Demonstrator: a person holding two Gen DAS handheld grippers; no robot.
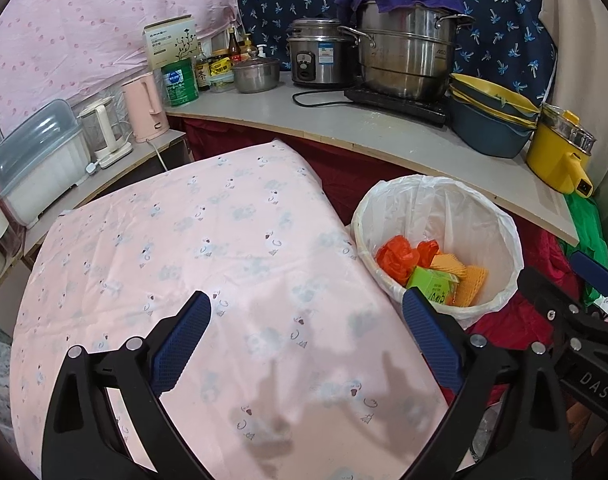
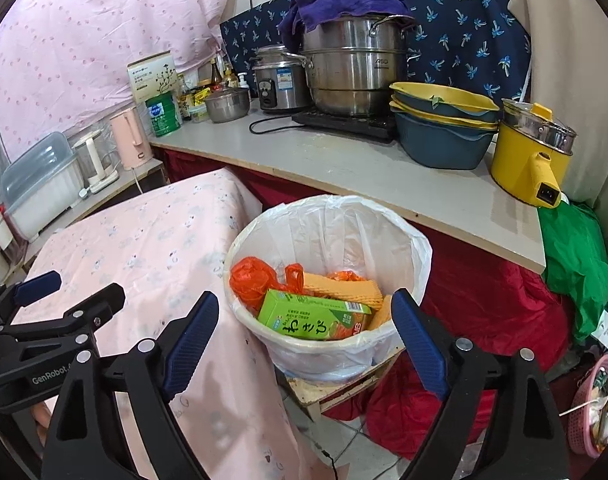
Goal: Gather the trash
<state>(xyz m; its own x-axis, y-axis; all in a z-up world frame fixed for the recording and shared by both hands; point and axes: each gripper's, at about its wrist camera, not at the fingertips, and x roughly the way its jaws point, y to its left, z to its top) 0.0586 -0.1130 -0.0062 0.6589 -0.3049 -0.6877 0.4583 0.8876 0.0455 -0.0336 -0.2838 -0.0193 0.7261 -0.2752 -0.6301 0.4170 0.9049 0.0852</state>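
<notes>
Left wrist view: the left gripper (image 1: 305, 330) stood wide apart over the pink patterned tablecloth (image 1: 208, 264) at lower centre, nothing between its blue pads. At centre right sat the round bin lined with a white plastic bag (image 1: 479, 216), just beside the cloth's edge. In the right wrist view, the right gripper (image 2: 305, 330) also gaped empty just above the bin's near rim; inside lay a crumpled orange plastic bag (image 2: 250, 280), a green cardboard carton (image 2: 304, 318) and yellow corrugated pieces (image 2: 343, 288).
</notes>
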